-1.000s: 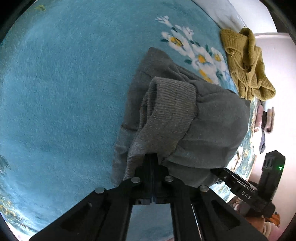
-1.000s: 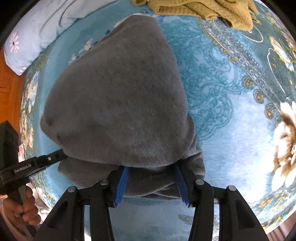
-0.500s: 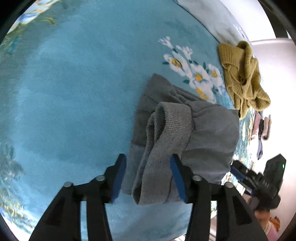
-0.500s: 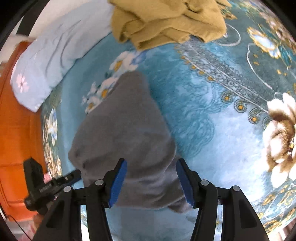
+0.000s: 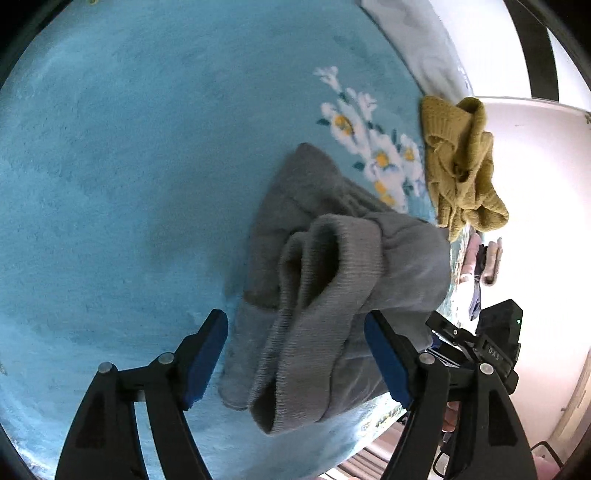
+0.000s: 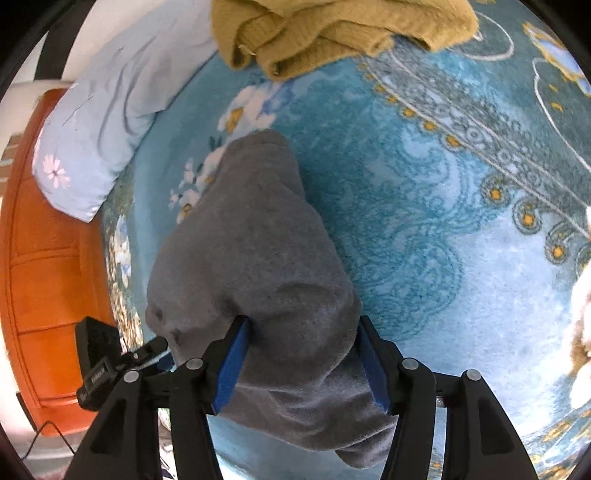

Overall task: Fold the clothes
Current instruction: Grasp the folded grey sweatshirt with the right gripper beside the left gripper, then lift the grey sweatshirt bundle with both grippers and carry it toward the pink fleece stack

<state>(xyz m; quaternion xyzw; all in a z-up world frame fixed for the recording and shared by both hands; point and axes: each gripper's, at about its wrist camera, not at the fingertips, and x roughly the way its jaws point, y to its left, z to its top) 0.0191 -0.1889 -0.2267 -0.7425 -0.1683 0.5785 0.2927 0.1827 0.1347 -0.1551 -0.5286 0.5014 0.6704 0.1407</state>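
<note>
A grey knit garment (image 5: pixel 332 258) lies folded on the blue flowered blanket (image 5: pixel 110 184), its ribbed cuff (image 5: pixel 325 295) curled on top. My left gripper (image 5: pixel 295 321) straddles that cuff. Its jaws are opening and the blue pads (image 5: pixel 207 354) stand clear of the cloth. In the right wrist view the same grey garment (image 6: pixel 251 258) reaches back between the pads of my right gripper (image 6: pixel 303 325). The jaws stand wide, the cloth fills the gap, and I see no squeeze. Each gripper's body shows in the other's view: the right gripper body (image 5: pixel 495 347) and the left gripper body (image 6: pixel 99 365).
A crumpled mustard sweater (image 5: pixel 461 170) lies at the far edge of the blanket, also seen as the mustard sweater (image 6: pixel 332 29) in the right wrist view. A pale blue pillow (image 6: pixel 103 122) rests beside an orange wooden frame (image 6: pixel 44 277). Patterned blanket (image 6: pixel 443 221) stretches to the right.
The left jaws went from shut on the ribbed cuff to wide apart, and the cuff dropped onto the fold. The right view tilted away from the garment, so more blanket and pillow show.
</note>
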